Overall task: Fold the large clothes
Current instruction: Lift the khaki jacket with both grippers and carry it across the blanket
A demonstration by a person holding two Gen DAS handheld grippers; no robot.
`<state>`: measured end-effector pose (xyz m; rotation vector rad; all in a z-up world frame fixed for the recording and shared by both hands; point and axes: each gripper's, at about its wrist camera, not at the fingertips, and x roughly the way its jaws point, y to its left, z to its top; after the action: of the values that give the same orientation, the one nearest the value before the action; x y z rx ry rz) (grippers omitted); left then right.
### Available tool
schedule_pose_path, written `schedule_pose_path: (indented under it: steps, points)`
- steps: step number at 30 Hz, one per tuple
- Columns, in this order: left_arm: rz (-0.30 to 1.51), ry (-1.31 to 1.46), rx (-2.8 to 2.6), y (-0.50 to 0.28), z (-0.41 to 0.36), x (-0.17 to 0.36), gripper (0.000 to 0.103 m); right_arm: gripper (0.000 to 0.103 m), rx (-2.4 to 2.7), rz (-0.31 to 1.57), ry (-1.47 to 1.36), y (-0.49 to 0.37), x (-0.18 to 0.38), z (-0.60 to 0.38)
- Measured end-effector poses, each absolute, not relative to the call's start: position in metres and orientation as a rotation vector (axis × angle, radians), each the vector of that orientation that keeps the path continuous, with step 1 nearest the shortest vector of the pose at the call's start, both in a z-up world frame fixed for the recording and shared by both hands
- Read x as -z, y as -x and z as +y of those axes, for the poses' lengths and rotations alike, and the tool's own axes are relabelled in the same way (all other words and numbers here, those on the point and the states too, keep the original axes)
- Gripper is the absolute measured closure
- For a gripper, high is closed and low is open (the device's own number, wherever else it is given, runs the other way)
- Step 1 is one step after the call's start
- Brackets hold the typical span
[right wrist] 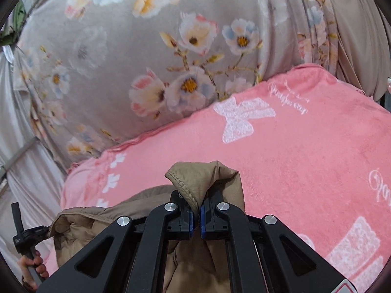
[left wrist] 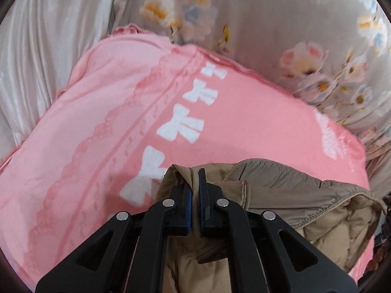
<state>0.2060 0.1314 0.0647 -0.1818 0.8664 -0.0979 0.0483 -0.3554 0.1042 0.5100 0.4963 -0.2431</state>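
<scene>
A tan quilted jacket (left wrist: 281, 195) hangs over a pink blanket (left wrist: 232, 127) printed with white bows. My left gripper (left wrist: 194, 183) is shut on a folded edge of the jacket, which bunches around its blue pads. In the right wrist view my right gripper (right wrist: 196, 210) is shut on another hemmed corner of the same jacket (right wrist: 202, 178), with the cloth humped over its fingertips. The rest of the jacket sags between and below the two grippers. At the lower left of the right wrist view a hand (right wrist: 34, 266) holds the left gripper (right wrist: 31, 234).
A grey floral quilt (right wrist: 146, 61) rises behind the pink blanket (right wrist: 305, 158). A pale satin sheet (left wrist: 41, 48) lies bunched at the left in the left wrist view. Dark clutter shows at that view's far right edge.
</scene>
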Motion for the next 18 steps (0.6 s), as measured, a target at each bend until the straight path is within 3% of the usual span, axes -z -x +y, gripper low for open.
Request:
schedule_pose_path:
  steps: [6,18]
  points:
    - [0.946,0.117,0.061,-0.239,0.116,-0.01,0.099,0.1,0.3,0.609,-0.512,-0.096,-0.052,-0.369]
    - [0.96,0.04,0.056,-0.255,0.096,0.031,0.097,0.101,0.324,0.745,-0.516,-0.128,0.018,-0.37]
